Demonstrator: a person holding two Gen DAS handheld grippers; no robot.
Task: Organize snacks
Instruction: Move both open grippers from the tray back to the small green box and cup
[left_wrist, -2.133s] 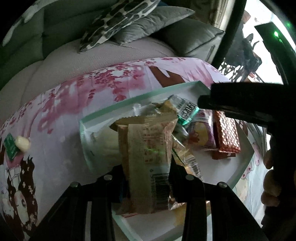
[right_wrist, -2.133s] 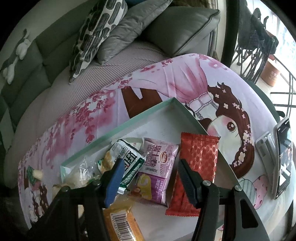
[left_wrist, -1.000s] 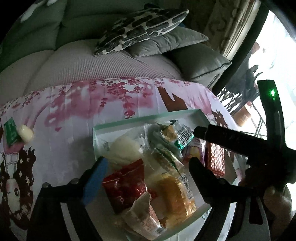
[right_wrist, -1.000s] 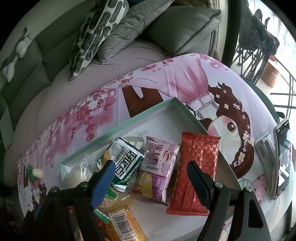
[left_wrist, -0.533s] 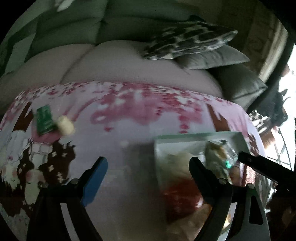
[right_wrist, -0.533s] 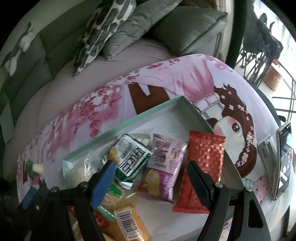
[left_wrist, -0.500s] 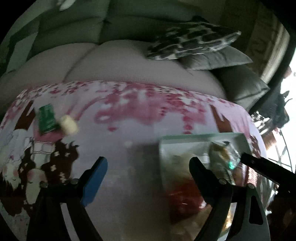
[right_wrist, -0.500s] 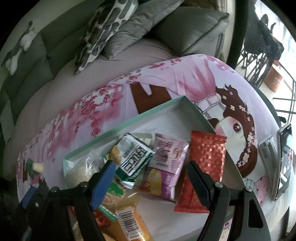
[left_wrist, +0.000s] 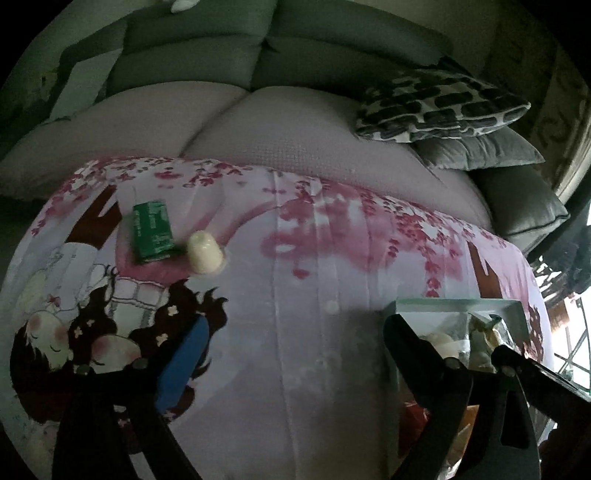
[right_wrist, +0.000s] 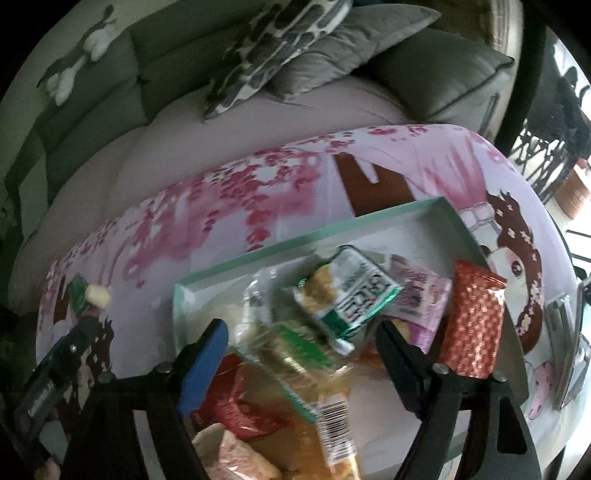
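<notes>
The left tongs are empty, jaws opening, over bare pink cartoon-print cloth on the worktop; a green packet and cream lump lie at ten o'clock. The right tongs, also opening and gripping nothing, hang above the pale green tray of snacks, blurred, perhaps eight packets.

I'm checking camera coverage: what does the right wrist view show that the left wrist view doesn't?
Only the right wrist view shows the red packet, the green-and-white packet and the left gripper. Only the left wrist view shows the green box and cream piece up close, and the cloth beneath its opening, empty jaws. Both show the tray and patterned pillow.
</notes>
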